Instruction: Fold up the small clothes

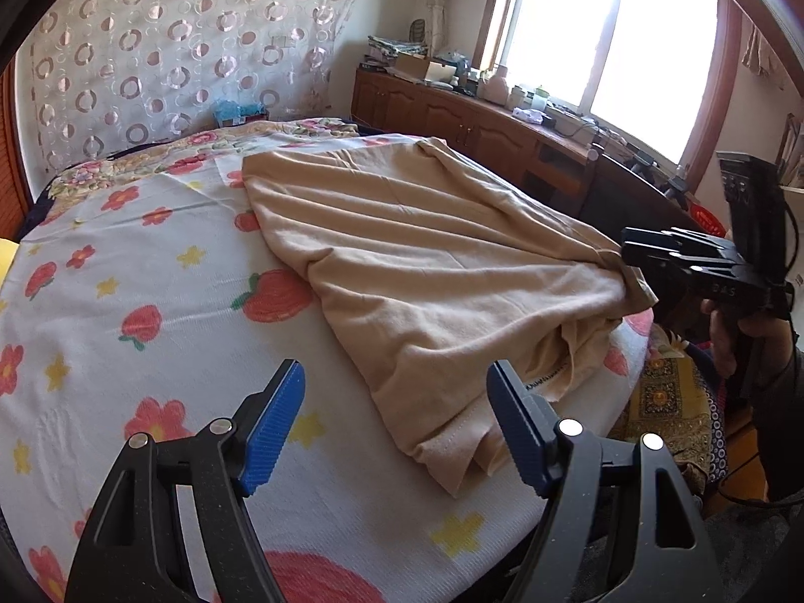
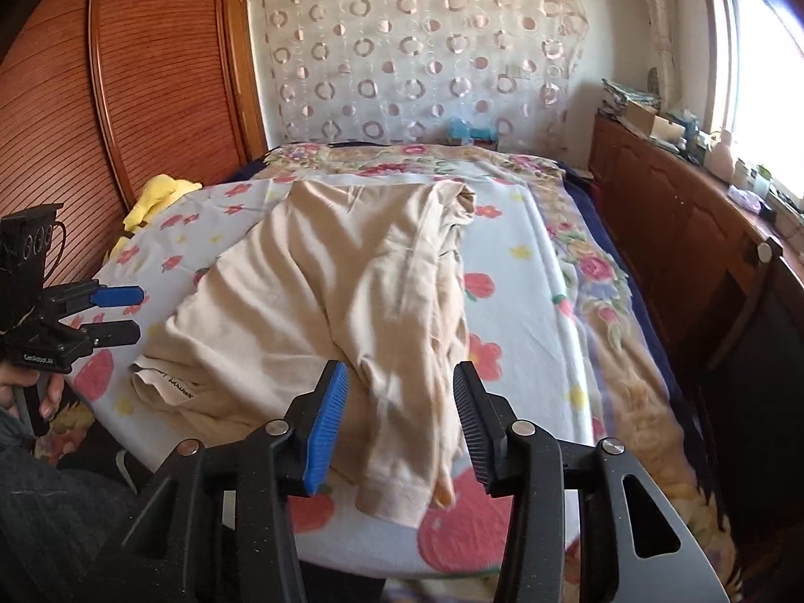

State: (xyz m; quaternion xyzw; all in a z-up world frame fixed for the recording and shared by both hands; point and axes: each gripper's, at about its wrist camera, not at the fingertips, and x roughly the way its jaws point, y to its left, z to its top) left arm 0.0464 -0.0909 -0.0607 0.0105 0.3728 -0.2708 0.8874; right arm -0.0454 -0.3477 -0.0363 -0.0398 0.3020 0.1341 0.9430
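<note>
Fold's barely started: the beige shirt (image 2: 321, 296) lies rumpled on the bed (image 2: 532, 271). Left gripper (image 1: 397, 427) jaws open beside it; right gripper (image 2: 399, 427) jaws spread around the shirt's sleeve, not clamped.

Bare floral sheet (image 1: 125, 251) lies open on the bed left of the beige shirt (image 1: 412, 261), with room there for a gripper to pass. The left gripper (image 1: 397, 427) has its fingers spread over clear sheet at the shirt's near hem. On the window side a wooden cabinet (image 2: 668, 211) runs just beside the bed, leaving a narrow strip. A slatted wardrobe (image 2: 151, 75) walls the other side, with a yellow cloth (image 2: 156, 196) near it.
</note>
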